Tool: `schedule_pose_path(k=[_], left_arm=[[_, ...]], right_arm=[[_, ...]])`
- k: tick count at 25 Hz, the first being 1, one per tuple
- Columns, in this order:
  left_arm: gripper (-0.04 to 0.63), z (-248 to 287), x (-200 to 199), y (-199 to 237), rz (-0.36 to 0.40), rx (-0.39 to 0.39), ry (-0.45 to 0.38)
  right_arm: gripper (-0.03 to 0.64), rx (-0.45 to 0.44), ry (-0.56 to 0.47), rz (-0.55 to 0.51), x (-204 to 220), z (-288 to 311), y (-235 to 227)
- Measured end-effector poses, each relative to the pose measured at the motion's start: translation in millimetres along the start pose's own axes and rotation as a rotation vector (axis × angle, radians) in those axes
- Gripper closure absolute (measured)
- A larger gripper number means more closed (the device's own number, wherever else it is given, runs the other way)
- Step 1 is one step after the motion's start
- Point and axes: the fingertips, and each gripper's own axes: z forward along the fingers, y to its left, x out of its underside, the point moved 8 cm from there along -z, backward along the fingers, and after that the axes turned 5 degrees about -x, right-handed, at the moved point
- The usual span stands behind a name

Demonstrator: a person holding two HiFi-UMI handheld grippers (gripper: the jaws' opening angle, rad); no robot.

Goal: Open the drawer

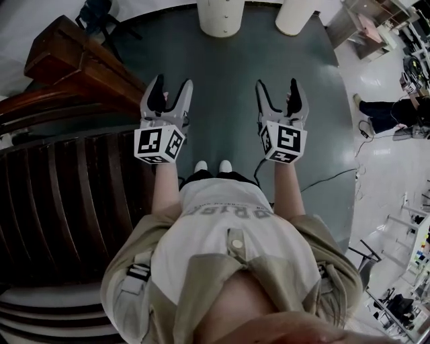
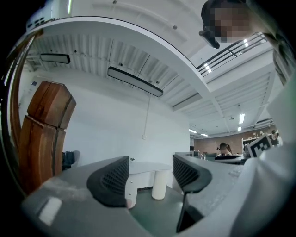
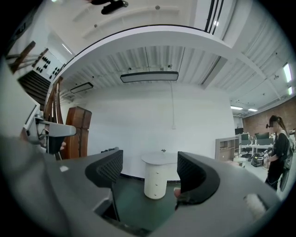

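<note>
Task not started, nothing touched.

The left gripper (image 1: 172, 81) is at centre left of the head view, jaws spread wide and empty. Its own view (image 2: 150, 173) shows only floor and far furniture between the pads. The right gripper (image 1: 276, 83) is at centre right, also wide apart and empty (image 3: 150, 173). Both are held level in front of the person's chest and point toward the top of the frame.

Drawer: the likely target is the white cylindrical pedestal (image 3: 156, 180) at lower centre of the right gripper view, under a round white tabletop (image 3: 162, 159). It has three small knobs stacked on its front, which I read as three drawer fronts, all flush and closed as far as I can tell. In the head view the two white pedestals (image 1: 220, 17) are at the top edge, well apart from both grippers, with dark green floor (image 1: 228, 101) between. The left gripper view shows them at lower centre (image 2: 161, 185).

Dark slatted wooden furniture (image 1: 67, 201) fills the left of the head view, and a brown wooden cabinet (image 2: 46, 134) stands left in the left gripper view. No drawer is visible on either.

Still to do: approach, pick a knob, close the jaws on it, pull out. That is the whole job.
</note>
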Motion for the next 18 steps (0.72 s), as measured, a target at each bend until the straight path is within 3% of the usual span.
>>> schedule_pose_path(k=[8,18], left_arm=[[0.296,10,2,8,0.013,-0.036,0.002],[0.296,66,6,25,-0.003,0.001,0.009]], right_arm=[[0.258,-0.01,-0.004,0.009,4,20,-9],[0.258,-0.009,0.01,0.008,7,66,-14]])
